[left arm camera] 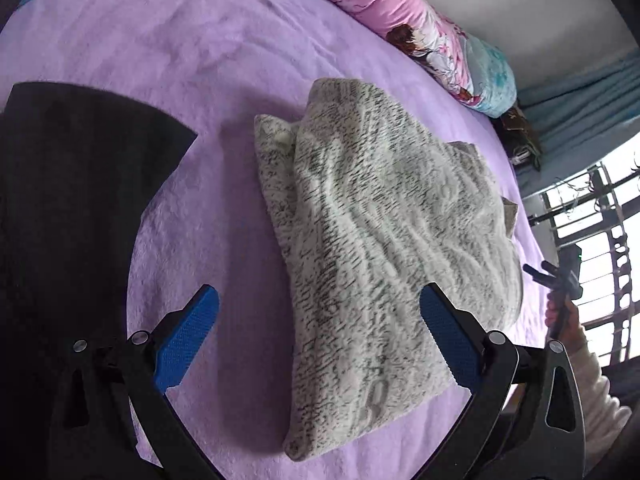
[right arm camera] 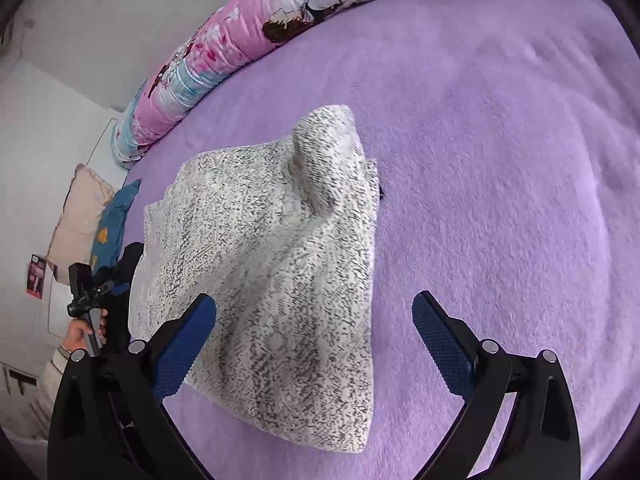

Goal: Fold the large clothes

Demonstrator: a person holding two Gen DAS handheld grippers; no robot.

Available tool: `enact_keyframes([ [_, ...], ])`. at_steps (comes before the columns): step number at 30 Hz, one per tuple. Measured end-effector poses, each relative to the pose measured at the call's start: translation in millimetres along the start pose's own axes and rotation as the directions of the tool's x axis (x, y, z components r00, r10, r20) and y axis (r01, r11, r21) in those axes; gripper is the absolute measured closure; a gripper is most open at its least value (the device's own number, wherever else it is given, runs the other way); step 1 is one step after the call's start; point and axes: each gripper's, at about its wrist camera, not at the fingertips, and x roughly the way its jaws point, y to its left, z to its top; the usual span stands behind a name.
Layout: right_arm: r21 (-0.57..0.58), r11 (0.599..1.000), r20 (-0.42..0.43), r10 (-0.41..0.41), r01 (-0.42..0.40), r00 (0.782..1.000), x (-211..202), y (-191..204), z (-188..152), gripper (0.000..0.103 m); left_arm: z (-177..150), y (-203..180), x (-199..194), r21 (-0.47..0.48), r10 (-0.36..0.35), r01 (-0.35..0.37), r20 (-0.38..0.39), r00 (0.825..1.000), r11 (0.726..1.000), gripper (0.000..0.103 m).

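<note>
A fluffy grey-and-white speckled garment (left arm camera: pixel 372 240) lies folded in a thick bundle on the purple bed cover (left arm camera: pixel 160 48). In the right wrist view the same garment (right arm camera: pixel 272 264) has one raised fold near its far end. My left gripper (left arm camera: pixel 320 300) hovers open over the garment's near part, blue pads wide apart and holding nothing. My right gripper (right arm camera: pixel 314 304) is open too, above the garment's near edge, its left pad (right arm camera: pixel 188 340) over the cloth. The right gripper (left arm camera: pixel 560 280) shows in a hand at the left view's right edge, the left gripper (right arm camera: pixel 86 300) at the right view's left edge.
A black cloth (left arm camera: pixel 68 208) lies on the bed left of the garment. A pink and blue printed quilt (right arm camera: pixel 248 40) runs along the wall. Pillows (right arm camera: pixel 96 216) sit at the bed's end. A window with bars (left arm camera: pixel 600 220) is at the right.
</note>
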Motion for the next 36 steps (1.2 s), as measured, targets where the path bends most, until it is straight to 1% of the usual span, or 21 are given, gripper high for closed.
enact_keyframes([
  [3, 0.053, 0.998, -0.002, 0.020, -0.020, 1.000, 8.1, -25.6, -6.1, 0.007, -4.1, 9.2, 9.5, -0.008, -0.012, 0.012, -0.016, 1.000, 1.000, 0.006],
  [5, 0.081, 0.996, -0.007, 0.024, -0.024, 1.000, 15.2, -39.3, -9.6, 0.007, -4.1, 13.8, 14.6, -0.016, 0.006, -0.006, -0.019, 1.000, 1.000, 0.006],
  [8, 0.082, 0.997, -0.017, 0.005, -0.004, 1.000, 27.2, -51.0, -14.2, 0.007, -3.7, 16.9, 22.1, -0.014, -0.041, 0.041, -0.020, 0.999, 0.999, 0.006],
  [11, 0.116, 0.991, -0.021, 0.067, -0.064, 0.998, 38.1, -60.7, -18.4, 0.007, -3.3, 19.4, 28.9, -0.011, -0.068, 0.068, -0.017, 0.998, 0.998, 0.006],
  [14, 0.110, 0.990, -0.010, 0.085, -0.083, 0.996, 46.0, -62.0, -19.0, 0.007, -3.4, 26.9, 34.2, -0.029, -0.099, 0.098, -0.005, 0.995, 0.995, 0.006],
  [17, 0.081, 0.988, 0.010, 0.130, -0.130, 0.991, 50.9, -55.9, -14.8, 0.006, -3.3, 31.3, 37.2, -0.015, -0.123, 0.123, 0.003, 0.992, 0.992, 0.006],
  [20, 0.039, 0.985, -0.001, 0.169, -0.169, 0.986, 58.2, -44.4, -11.6, 0.006, -3.4, 35.7, 37.2, -0.005, -0.157, 0.157, 0.029, 0.987, 0.988, 0.006],
  [24, 0.015, 0.987, -0.050, 0.163, -0.163, 0.985, 76.0, -35.0, -9.5, 0.006, -1.9, 37.4, 43.1, -0.003, -0.200, 0.200, 0.048, 0.979, 0.980, 0.006],
  [25, 0.014, 0.983, -0.048, 0.182, -0.182, 0.982, 78.9, -33.2, -8.2, 0.006, -0.9, 37.2, 45.3, -0.003, -0.202, 0.203, 0.049, 0.978, 0.979, 0.006],
  [27, 0.017, 0.968, -0.044, 0.250, -0.249, 0.967, 85.4, -28.3, -5.5, 0.006, 0.8, 35.0, 49.6, 0.002, -0.217, 0.217, 0.049, 0.975, 0.976, 0.006],
  [29, -0.009, 0.971, -0.062, 0.239, -0.240, 0.969, 93.8, -21.6, -5.4, 0.006, 3.5, 32.8, 54.6, 0.009, -0.226, 0.226, 0.044, 0.973, 0.974, 0.006],
  [31, -0.028, 0.967, -0.079, 0.251, -0.254, 0.965, 101.8, -17.0, -5.5, 0.006, 6.5, 31.7, 60.3, 0.015, -0.226, 0.226, 0.030, 0.974, 0.974, 0.006],
  [32, -0.027, 0.962, -0.083, 0.270, -0.273, 0.959, 104.5, -15.9, -4.7, 0.006, 7.9, 31.5, 61.7, 0.017, -0.233, 0.232, 0.022, 0.972, 0.973, 0.006],
  [33, -0.019, 0.948, -0.088, 0.316, -0.319, 0.945, 106.7, -15.0, -4.1, 0.006, 9.1, 30.8, 61.4, 0.024, -0.258, 0.257, 0.020, 0.966, 0.966, 0.006],
  [34, -0.004, 0.928, -0.100, 0.371, -0.373, 0.923, 109.7, -13.1, -3.4, 0.006, 10.4, 29.7, 61.5, 0.027, -0.295, 0.294, 0.016, 0.955, 0.955, 0.006],
  [35, 0.001, 0.914, -0.112, 0.403, -0.405, 0.908, 113.0, -9.5, -3.5, 0.006, 12.0, 27.1, 63.0, 0.028, -0.325, 0.325, 0.008, 0.946, 0.945, 0.006],
  [36, -0.018, 0.916, -0.125, 0.395, -0.400, 0.910, 116.8, -4.1, -4.2, 0.006, 12.4, 23.1, 65.7, 0.037, -0.347, 0.347, -0.007, 0.938, 0.937, 0.006],
])
